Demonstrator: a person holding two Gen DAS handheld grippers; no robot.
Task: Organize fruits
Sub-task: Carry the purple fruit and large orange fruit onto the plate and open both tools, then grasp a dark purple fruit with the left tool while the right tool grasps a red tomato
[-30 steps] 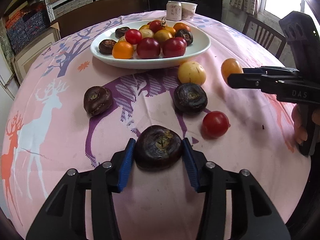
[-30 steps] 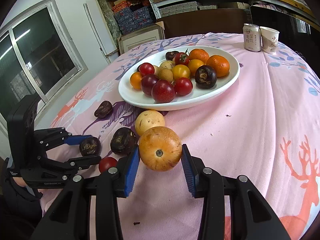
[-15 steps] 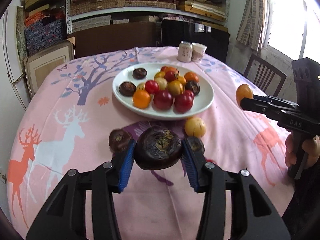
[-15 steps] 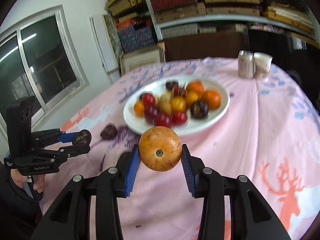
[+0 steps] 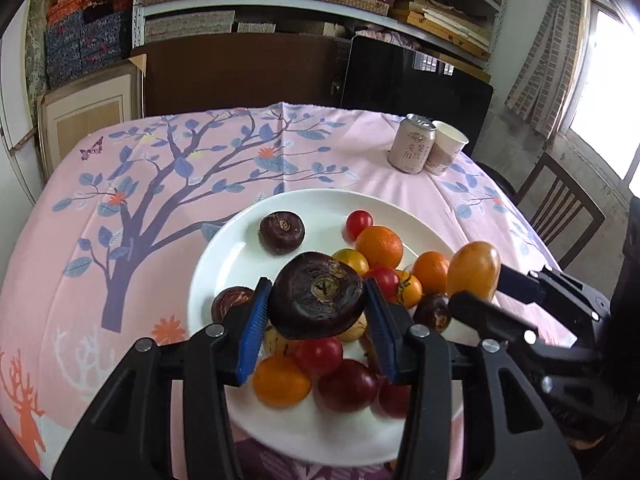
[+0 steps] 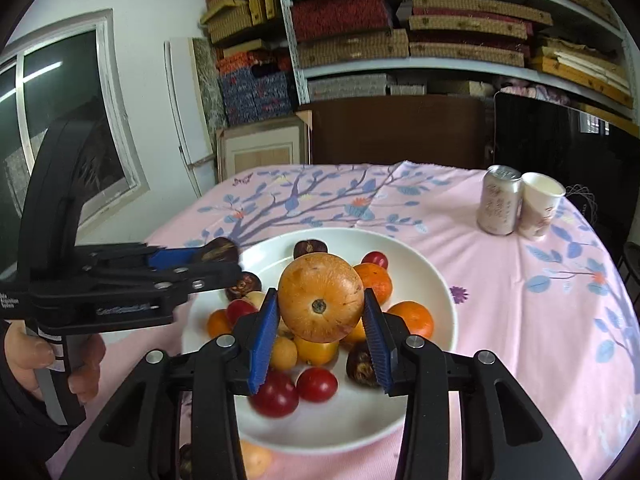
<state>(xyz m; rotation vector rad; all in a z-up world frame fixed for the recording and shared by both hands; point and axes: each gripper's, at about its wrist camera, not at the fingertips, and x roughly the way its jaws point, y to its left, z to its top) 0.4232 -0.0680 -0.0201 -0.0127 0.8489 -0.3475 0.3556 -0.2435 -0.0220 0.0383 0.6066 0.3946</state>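
My left gripper [image 5: 316, 312] is shut on a dark purple-brown fruit [image 5: 318, 294] and holds it above the white plate [image 5: 224, 248]. My right gripper [image 6: 320, 316] is shut on an orange-yellow round fruit [image 6: 320, 296], also above the plate [image 6: 440, 284]. The plate holds several red, orange, yellow and dark fruits. In the left wrist view the right gripper [image 5: 480, 284] with its orange fruit [image 5: 474, 270] hangs at the plate's right side. In the right wrist view the left gripper [image 6: 224, 258] holds its dark fruit [image 6: 218, 249] over the plate's left rim.
A drink can [image 5: 412, 148] and a paper cup [image 5: 446, 152] stand at the far right of the pink tablecloth [image 5: 160, 184]. A wooden chair [image 5: 560, 216] is to the right. Shelves and boxes are behind. A yellow fruit [image 6: 254, 458] lies on the cloth before the plate.
Both grippers rose from the cloth with their fruits and moved forward over the plate. The loose fruits on the cloth have dropped out of the left wrist view.
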